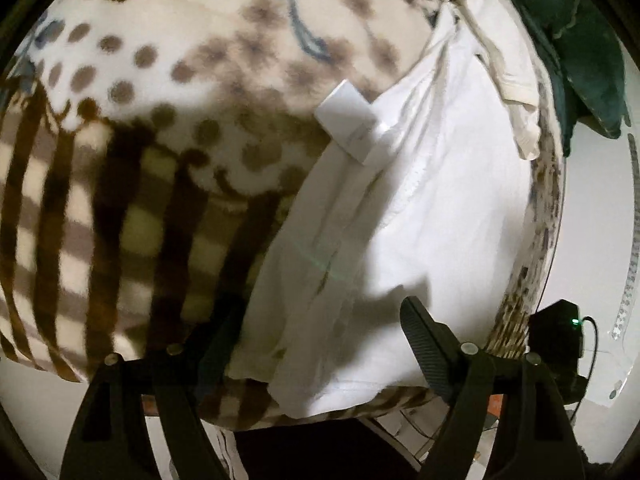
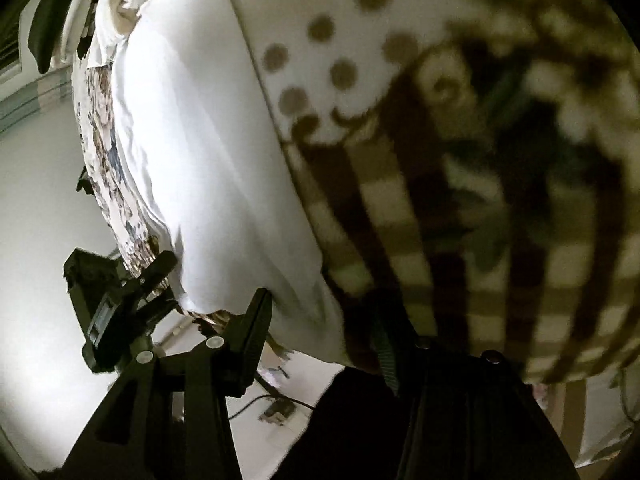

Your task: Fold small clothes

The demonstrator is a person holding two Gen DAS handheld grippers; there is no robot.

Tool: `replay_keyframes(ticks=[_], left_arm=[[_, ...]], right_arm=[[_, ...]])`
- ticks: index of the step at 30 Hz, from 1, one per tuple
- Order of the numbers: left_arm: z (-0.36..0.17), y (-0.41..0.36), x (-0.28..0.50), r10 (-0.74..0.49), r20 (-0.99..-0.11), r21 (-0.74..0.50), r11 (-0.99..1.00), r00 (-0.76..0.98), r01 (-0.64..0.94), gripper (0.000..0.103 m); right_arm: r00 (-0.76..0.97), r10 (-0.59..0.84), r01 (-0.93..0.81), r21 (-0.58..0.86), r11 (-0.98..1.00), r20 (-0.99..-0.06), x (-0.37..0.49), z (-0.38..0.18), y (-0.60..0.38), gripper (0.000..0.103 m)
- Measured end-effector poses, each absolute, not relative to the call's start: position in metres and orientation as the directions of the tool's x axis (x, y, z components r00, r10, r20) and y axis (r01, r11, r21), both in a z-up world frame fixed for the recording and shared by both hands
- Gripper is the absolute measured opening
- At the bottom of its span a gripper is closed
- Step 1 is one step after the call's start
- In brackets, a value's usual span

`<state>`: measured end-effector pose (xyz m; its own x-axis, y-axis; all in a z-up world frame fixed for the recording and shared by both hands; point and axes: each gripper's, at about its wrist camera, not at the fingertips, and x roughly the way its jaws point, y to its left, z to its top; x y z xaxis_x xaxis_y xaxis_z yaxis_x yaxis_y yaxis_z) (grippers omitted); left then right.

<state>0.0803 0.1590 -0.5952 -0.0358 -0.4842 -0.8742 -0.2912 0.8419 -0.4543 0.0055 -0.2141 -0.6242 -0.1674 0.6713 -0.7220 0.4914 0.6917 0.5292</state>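
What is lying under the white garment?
The white garment lies on a spotted and striped fleece blanket, which shows around it. What the blanket covers is hidden, and so is anything tucked beneath the garment.

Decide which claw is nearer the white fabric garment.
Left, narrowly. The left claw straddles the near hem of the white fabric garment; the right claw sits at its corner, half over the brown patterned fleece blanket.

Home bedroom, patterned fleece blanket, clothes pile
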Motion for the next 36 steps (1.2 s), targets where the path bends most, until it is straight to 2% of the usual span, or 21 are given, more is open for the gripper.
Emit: replay_keyframes(ticks=[1, 2, 3, 4, 5, 6, 8, 16, 21, 26, 32, 34, 36], left_arm=[[-0.593, 0.159, 0.078, -0.487, -0.873, -0.460, 0.841, -0.026, -0.285, 0.068], [-0.591, 0.157, 0.076, -0.476, -0.879, -0.452, 0.848, -0.022, -0.278, 0.046], [-0.591, 0.156, 0.076, -0.475, -0.880, -0.453, 0.848, -0.018, -0.275, 0.012], [-0.591, 0.156, 0.074, -0.494, -0.869, -0.472, 0.835, -0.009, -0.284, 0.007], [-0.589, 0.155, 0.074, -0.492, -0.870, -0.471, 0.833, 0.001, -0.291, 0.007], [-0.587, 0.154, 0.075, -0.486, -0.874, -0.468, 0.835, 0.012, -0.290, 0.007], [-0.579, 0.151, 0.073, -0.485, -0.874, -0.473, 0.832, 0.035, -0.289, 0.006], [-0.540, 0.160, 0.082, -0.575, -0.810, -0.575, 0.739, 0.118, -0.351, 0.006], [-0.518, 0.157, 0.123, -0.646, -0.743, -0.660, 0.662, 0.175, -0.355, 0.006], [-0.516, 0.142, 0.207, -0.690, -0.679, -0.730, 0.605, 0.249, -0.318, 0.006], [-0.527, 0.125, 0.322, -0.699, -0.645, -0.764, 0.597, 0.310, -0.245, 0.007], [-0.536, 0.122, 0.351, -0.704, -0.645, -0.764, 0.595, 0.297, -0.249, 0.008], [-0.545, 0.122, 0.378, -0.723, -0.629, -0.777, 0.572, 0.285, -0.264, 0.024]], right_arm=[[-0.155, 0.674, 0.499, 0.531, 0.685, -0.723, 0.005, -0.627, -0.213, 0.052], [-0.139, 0.677, 0.503, 0.537, 0.677, -0.723, 0.004, -0.627, -0.212, 0.053], [-0.129, 0.675, 0.504, 0.538, 0.675, -0.726, 0.004, -0.626, -0.213, 0.053], [-0.117, 0.674, 0.507, 0.540, 0.672, -0.729, 0.003, -0.625, -0.213, 0.051], [-0.104, 0.672, 0.506, 0.542, 0.671, -0.733, 0.001, -0.623, -0.215, 0.043], [-0.099, 0.666, 0.504, 0.540, 0.674, -0.739, 0.000, -0.621, -0.214, 0.028], [-0.073, 0.692, 0.518, 0.566, 0.642, -0.718, -0.002, -0.619, -0.215, 0.008], [0.026, 0.719, 0.467, 0.644, 0.606, -0.695, 0.009, -0.573, -0.225, 0.006], [0.104, 0.725, 0.422, 0.691, 0.587, -0.680, 0.045, -0.539, -0.240, 0.006], [0.188, 0.688, 0.355, 0.701, 0.618, -0.701, 0.120, -0.519, -0.259, 0.006], [0.298, 0.612, 0.335, 0.681, 0.652, -0.733, 0.241, -0.523, -0.285, 0.006], [0.322, 0.586, 0.339, 0.669, 0.662, -0.743, 0.279, -0.524, -0.293, 0.006], [0.319, 0.590, 0.356, 0.671, 0.650, -0.741, 0.314, -0.529, -0.300, 0.007]])
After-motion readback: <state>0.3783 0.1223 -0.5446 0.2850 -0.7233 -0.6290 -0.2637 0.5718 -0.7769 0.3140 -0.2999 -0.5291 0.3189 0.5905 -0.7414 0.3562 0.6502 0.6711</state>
